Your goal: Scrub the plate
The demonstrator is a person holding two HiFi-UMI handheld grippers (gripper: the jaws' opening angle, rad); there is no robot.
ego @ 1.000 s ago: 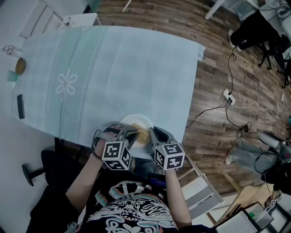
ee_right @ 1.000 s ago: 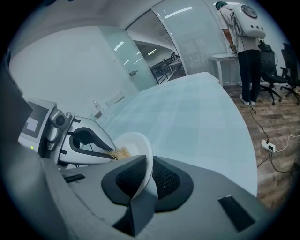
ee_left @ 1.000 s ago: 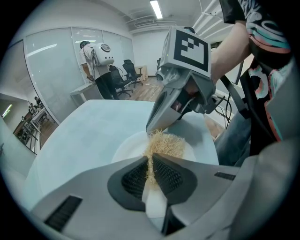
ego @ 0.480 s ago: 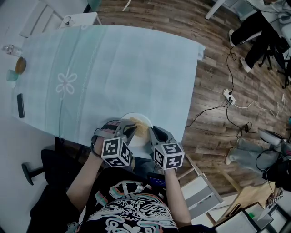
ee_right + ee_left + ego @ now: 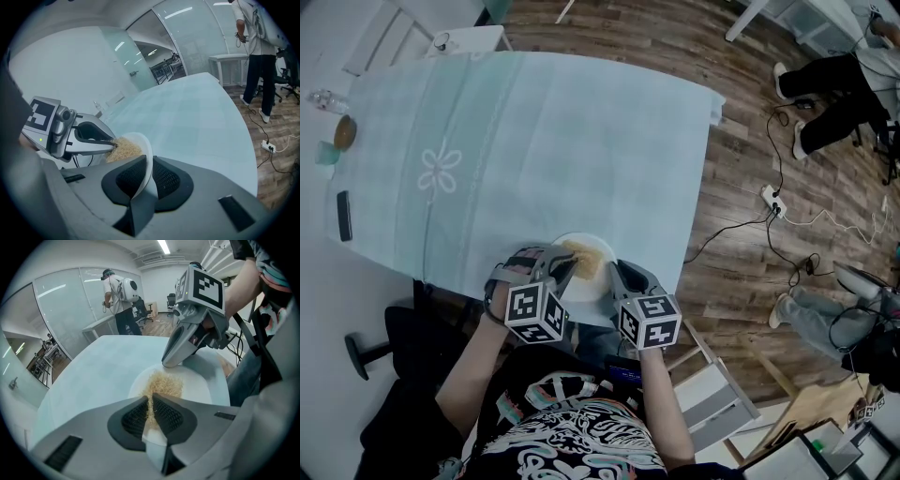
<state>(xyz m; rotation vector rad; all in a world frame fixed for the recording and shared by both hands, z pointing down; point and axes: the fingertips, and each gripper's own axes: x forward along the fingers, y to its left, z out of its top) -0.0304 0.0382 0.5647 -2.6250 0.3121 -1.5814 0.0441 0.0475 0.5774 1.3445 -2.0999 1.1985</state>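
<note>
Plate (image 5: 584,287): table's (image 5: 534,141) 6 o'clock edge.
Right gripper (image 5: 149,171): clamped on plate's rim.
Left gripper (image 5: 151,401): nearly closed, pinching scrubber (image 5: 165,383) on plate.
Tip: hold rim steady; rub small circles, light pressure.

Cool, even light falls from ceiling strips (image 5: 164,245) high above the left tool (image 5: 151,398); shadows are soft. Both gripper views bulge at the edges, corners black.
</note>
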